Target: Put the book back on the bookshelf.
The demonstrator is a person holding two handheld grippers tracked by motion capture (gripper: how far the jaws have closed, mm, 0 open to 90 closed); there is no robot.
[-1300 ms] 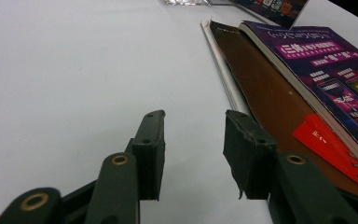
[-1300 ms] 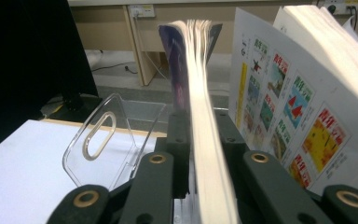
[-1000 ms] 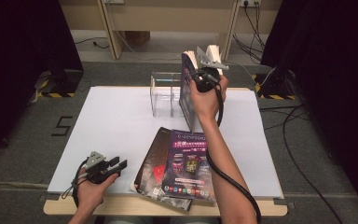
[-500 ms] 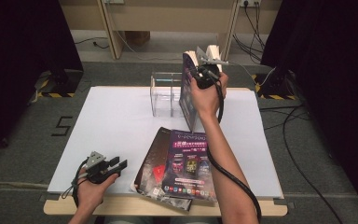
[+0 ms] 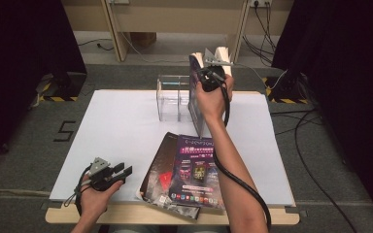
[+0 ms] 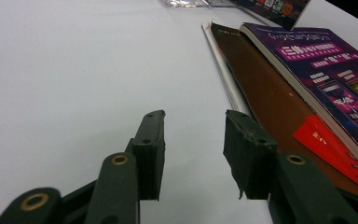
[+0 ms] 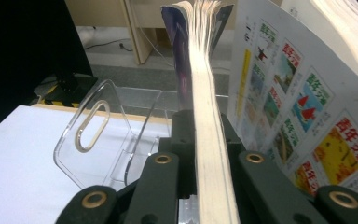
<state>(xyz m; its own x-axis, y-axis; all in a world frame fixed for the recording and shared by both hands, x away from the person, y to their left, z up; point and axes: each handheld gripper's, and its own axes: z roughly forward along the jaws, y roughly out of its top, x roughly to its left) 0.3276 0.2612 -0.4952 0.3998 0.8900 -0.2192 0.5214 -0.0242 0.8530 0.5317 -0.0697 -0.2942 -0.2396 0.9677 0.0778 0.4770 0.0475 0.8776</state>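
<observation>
My right gripper (image 5: 210,77) holds a purple-covered book (image 5: 194,94) upright at the far side of the table, beside the clear acrylic stand (image 5: 171,97). In the right gripper view the jaws have just been closing on a block of the book's pages (image 7: 209,140), and the right gripper (image 7: 204,122) is shut on it. The book fans open at the top, with a white illustrated page (image 7: 284,93) to the right. My left gripper (image 5: 121,172) rests open near the front left edge. The left gripper (image 6: 193,135) has nothing between its fingers.
A purple magazine (image 5: 196,170) lies on a brown book (image 5: 159,165) at the front middle of the white table (image 5: 116,126). In the left gripper view the magazine (image 6: 326,70) and the brown book (image 6: 265,88) lie just right of the jaws. The acrylic stand (image 7: 98,135) has dividers.
</observation>
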